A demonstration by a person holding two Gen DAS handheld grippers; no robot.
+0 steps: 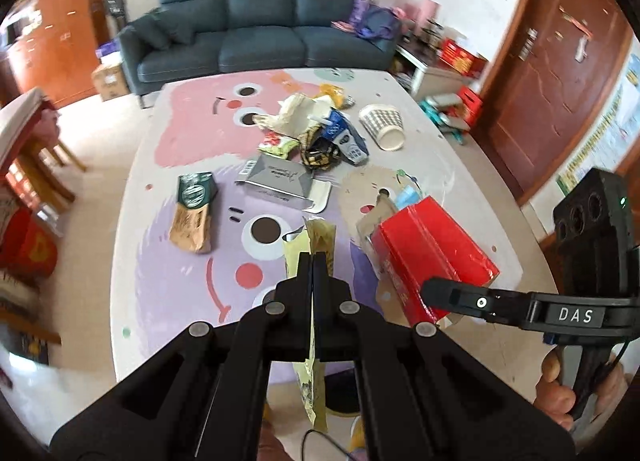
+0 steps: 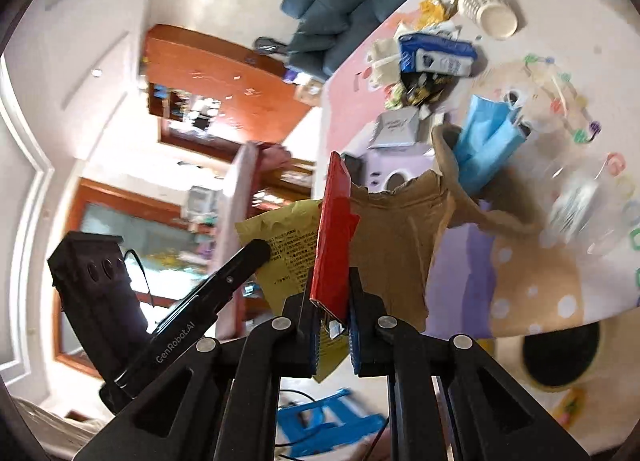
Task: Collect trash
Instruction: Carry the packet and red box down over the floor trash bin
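Yellow foil wrapper [image 1: 310, 245] sits pinched flat in the left gripper [image 1: 311, 261] above the table's [image 1: 140, 221] near edge, likely for bagging; the right gripper [image 2: 331, 293] clamps a red carton [image 2: 334, 237], lifting it clear of the remaining litter.

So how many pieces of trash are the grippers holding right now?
2. The left gripper is shut on a yellow wrapper; the right gripper is shut on a red box above the table's near edge. Other trash lies unheld on the table.
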